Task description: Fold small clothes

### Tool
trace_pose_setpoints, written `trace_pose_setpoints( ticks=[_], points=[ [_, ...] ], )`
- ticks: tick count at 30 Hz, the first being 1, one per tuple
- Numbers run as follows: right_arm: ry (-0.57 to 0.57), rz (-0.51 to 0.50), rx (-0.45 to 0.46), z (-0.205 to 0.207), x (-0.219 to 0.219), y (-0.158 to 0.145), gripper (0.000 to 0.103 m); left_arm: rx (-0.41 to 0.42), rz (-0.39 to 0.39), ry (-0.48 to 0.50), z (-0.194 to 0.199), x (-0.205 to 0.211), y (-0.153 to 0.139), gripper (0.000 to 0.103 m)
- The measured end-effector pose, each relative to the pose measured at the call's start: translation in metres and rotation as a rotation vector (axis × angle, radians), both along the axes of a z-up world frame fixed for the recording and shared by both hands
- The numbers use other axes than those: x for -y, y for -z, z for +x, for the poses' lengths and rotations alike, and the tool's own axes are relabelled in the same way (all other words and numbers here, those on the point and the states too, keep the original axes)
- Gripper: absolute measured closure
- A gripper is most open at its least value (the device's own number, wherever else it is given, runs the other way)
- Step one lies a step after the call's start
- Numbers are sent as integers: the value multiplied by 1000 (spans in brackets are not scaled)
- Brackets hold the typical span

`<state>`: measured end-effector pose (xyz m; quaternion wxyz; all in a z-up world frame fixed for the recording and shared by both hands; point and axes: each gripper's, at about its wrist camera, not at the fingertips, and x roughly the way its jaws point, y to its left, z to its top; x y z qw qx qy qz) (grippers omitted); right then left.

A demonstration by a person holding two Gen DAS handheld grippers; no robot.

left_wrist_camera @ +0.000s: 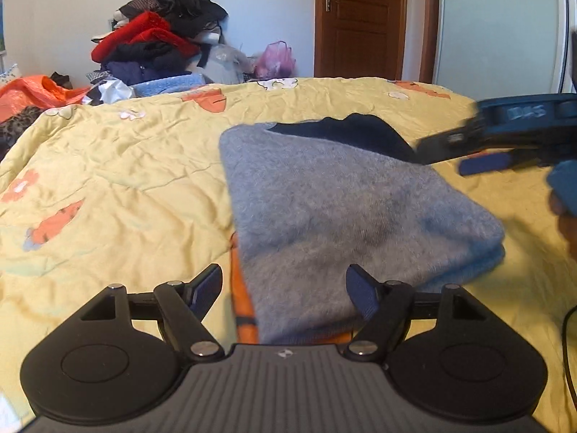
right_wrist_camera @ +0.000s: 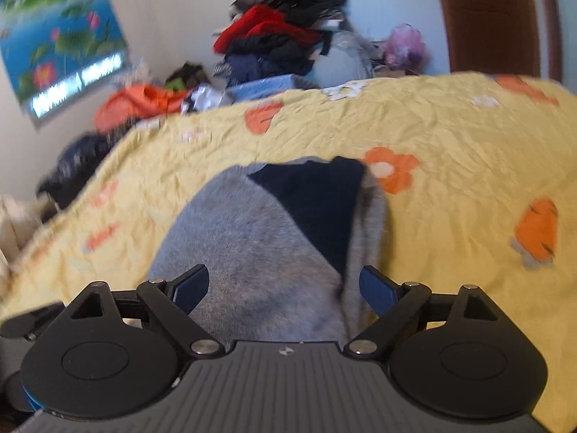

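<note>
Nearest the lens, the left claw (left_wrist_camera: 283, 288) stands released, its two blue pads spread and nothing pinched between them; the near edge of the folded grey sweater (left_wrist_camera: 335, 213) lies just ahead of it and partly between the pads. The sweater rests on the yellow flowered bedspread (left_wrist_camera: 108, 166), folded into a compact block with a dark navy panel (left_wrist_camera: 346, 133) showing at its far end. Its long axis runs away from the left claw, slanting toward the right.

The right claw (right_wrist_camera: 285, 288) is likewise released, pads apart and empty, hovering above the sweater's near end with the navy panel straight ahead. In the left wrist view it appears blurred at the right edge, beside the sweater's far right corner.

Both claws sit close to the garment; the left seems nearer the near-left edge, the right nearer the navy end. A heap of unfolded clothes (left_wrist_camera: 158, 32) waits beyond the bed.
</note>
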<state>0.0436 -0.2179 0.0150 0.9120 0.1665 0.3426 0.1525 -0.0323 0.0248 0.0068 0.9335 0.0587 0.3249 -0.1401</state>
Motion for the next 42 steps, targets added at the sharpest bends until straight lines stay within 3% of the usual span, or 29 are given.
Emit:
trace_pose_setpoints(
  ticks=[1, 3, 5, 9, 11, 13, 15, 17, 19, 23, 26, 29, 31, 32, 33, 36, 37, 38, 39, 40, 42],
  points=[
    [13, 51, -32, -4, 12, 4, 19, -3, 6, -3, -4, -1, 2, 28],
    [16, 112, -87, -11, 26, 13, 37, 2, 25, 2, -9, 0, 8, 28],
    [-3, 102, -114, -16, 26, 18, 47, 2, 27, 8, -10, 2, 12, 28],
    [-36, 13, -138, -19, 8, 27, 47, 17, -24, 83, -17, 5, 1, 27],
    [-53, 9, -145, -18, 4, 31, 49, 20, 14, 98, -18, 9, 2, 27],
    [-61, 6, -142, -17, 3, 32, 60, 7, 52, 85, -14, 11, 9, 27],
    [-71, 2, -142, -17, 3, 32, 69, 1, 55, 47, -9, 7, 12, 38],
    [-85, -10, -138, -16, 3, 31, 75, -11, 13, 33, -5, 0, 11, 65],
    [-103, -16, -141, -14, 4, 31, 80, 11, 25, 16, -5, 0, 10, 87],
    [-142, 44, -122, -22, 10, 15, 85, 20, -1, -6, -10, -12, 4, 94],
    [-152, -20, -144, -24, 9, 23, 86, -4, 15, -9, -12, -17, 11, 94],
    [-133, -13, -156, -23, 11, 33, 82, 4, 23, -10, -17, -14, 9, 92],
    [-135, 40, -179, -22, 17, 27, 63, 4, 18, 18, -24, -15, 1, 91],
    [-142, 58, -153, -22, 21, 22, 42, 2, -3, 40, -27, -17, -5, 91],
    [-130, 62, -105, -22, 26, 15, 29, 11, -31, 64, -32, -21, -11, 91],
    [-61, 50, -41, 3, 37, -2, 28, 40, -118, 125, -33, -21, -28, 85],
    [-38, 59, -28, 18, 39, -5, 28, 48, -140, 133, -28, -18, -32, 72],
    [-24, 67, -20, 35, 40, -7, 30, 59, -147, 125, -21, -13, -32, 51],
    [-16, 73, -24, 54, 37, -8, 31, 75, -146, 106, -14, -7, -30, 41],
    [-14, 68, -30, 73, 33, -8, 32, 90, -141, 85, -5, -1, -26, 34],
    [-8, -1, -47, 109, 18, -7, 34, 67, -132, 66, 15, 9, -17, 34]
  ],
)
